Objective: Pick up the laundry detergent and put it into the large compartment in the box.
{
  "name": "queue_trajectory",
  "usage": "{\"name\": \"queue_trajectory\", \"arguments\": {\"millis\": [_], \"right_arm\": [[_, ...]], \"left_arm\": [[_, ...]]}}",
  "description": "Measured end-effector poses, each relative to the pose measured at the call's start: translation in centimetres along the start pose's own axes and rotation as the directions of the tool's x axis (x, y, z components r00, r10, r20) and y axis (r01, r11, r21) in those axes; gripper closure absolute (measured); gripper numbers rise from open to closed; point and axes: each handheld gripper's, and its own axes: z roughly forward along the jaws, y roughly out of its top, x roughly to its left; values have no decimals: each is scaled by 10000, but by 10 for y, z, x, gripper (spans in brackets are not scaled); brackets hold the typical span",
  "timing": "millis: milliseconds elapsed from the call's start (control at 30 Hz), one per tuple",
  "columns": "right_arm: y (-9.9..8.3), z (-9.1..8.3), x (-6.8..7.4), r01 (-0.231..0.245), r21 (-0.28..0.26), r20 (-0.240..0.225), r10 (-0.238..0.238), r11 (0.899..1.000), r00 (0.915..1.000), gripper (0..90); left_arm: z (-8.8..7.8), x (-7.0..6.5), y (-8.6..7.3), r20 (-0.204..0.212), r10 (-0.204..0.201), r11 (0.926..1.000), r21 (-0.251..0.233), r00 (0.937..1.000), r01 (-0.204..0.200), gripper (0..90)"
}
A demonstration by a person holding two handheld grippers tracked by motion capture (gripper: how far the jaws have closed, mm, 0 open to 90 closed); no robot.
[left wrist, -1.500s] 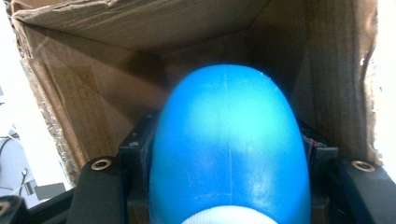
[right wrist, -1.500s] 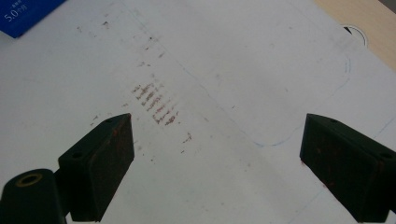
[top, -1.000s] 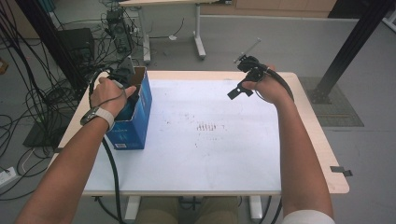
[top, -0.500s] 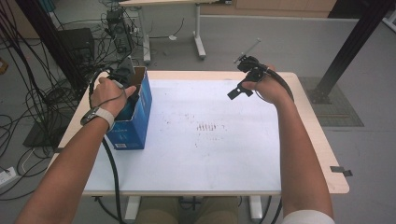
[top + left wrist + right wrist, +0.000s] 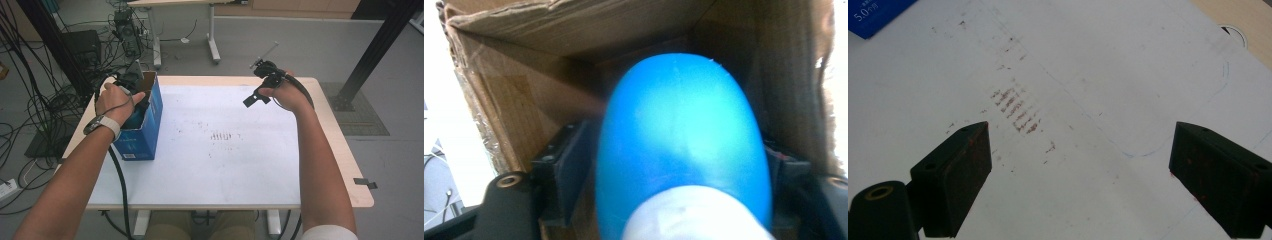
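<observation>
Left gripper [image 5: 674,200] inside the cardboard box [image 5: 524,100], jaws just opening, apparently slack beside the blue object [image 5: 679,140] between them. Right gripper [image 5: 1078,175] apart, empty, above the white table [image 5: 1098,60].

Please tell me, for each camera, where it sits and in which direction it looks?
High view: above the person's side, looking forward and down on the table; both forearms show.
Left gripper view: on the left gripper, looking into the cardboard box at a blue object between its fingers.
Right gripper view: on the right gripper, looking down on the white sheet.
Shared: box and sheet.
</observation>
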Motion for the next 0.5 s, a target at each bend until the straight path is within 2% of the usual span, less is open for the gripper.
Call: {"name": "queue_trajectory", "arguments": {"millis": [133,267,400,500], "right_arm": [[1,1,1,43,32,-19,-42,10000,10000,99],[2,3,1,69,63,-42,-69,10000,10000,99],[3,3,2,67,67,-70,-67,10000,10000,99],[2,2,1,59,60,-71,-59,10000,10000,99]], "left_arm": [[-1,5,-2,174,51,10000,-32,9998,-51,269],[-4,6,1,258,263,9996,108,9993,-266,263],[-7,12,1,519,245,9996,144,9984,-253,263],[-8,12,-1,559,288,9995,131,9980,-296,263]]}}
